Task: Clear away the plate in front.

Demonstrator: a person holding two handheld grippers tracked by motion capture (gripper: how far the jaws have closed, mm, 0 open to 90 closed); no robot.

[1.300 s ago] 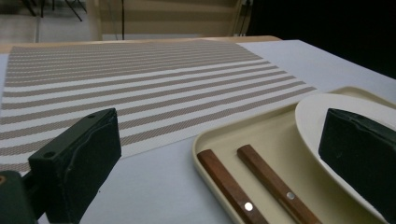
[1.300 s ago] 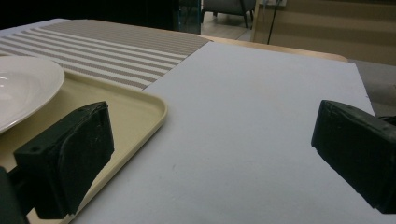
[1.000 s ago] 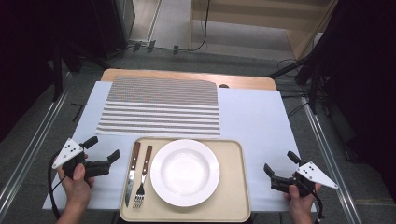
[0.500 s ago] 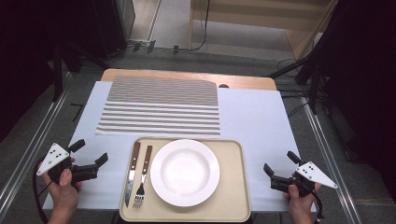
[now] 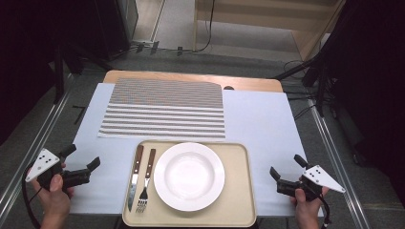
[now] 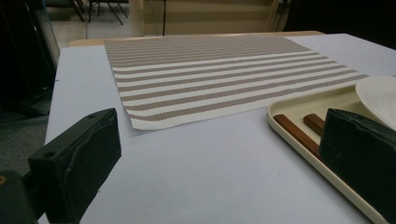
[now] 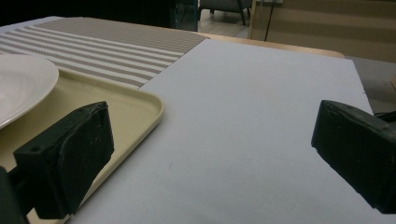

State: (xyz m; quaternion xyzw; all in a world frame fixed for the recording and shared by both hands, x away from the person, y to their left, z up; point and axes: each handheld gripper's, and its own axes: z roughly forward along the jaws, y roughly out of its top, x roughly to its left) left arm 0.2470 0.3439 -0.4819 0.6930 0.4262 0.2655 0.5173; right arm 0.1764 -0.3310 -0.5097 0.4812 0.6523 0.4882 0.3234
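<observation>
A cream tray point(image 5: 239, 200) sits at the table's near edge and carries a white plate point(image 5: 189, 175), a wooden-handled knife point(image 5: 134, 176) and a fork point(image 5: 145, 180). Beyond it lies a striped placemat point(image 5: 165, 109). My left gripper point(image 5: 82, 157) stands open at the near left corner, left of the tray, with nothing between its fingers. My right gripper point(image 5: 287, 166) is open too, just right of the tray. In the left gripper view the tray point(image 6: 299, 122), the knife handle point(image 6: 293, 133) and the placemat point(image 6: 219, 74) lie ahead. The right gripper view has the plate point(image 7: 21, 88) and tray point(image 7: 135, 109) at its left.
A pale sheet point(image 5: 258, 124) covers the table, with a wooden edge point(image 5: 191, 77) showing at the far side. Metal rails point(image 5: 329, 143) run along both sides. Dark furniture and cables stand on the floor beyond the table.
My left gripper has drawn back to the left and toward the near edge, away from the tray. The right gripper has stayed in place.
</observation>
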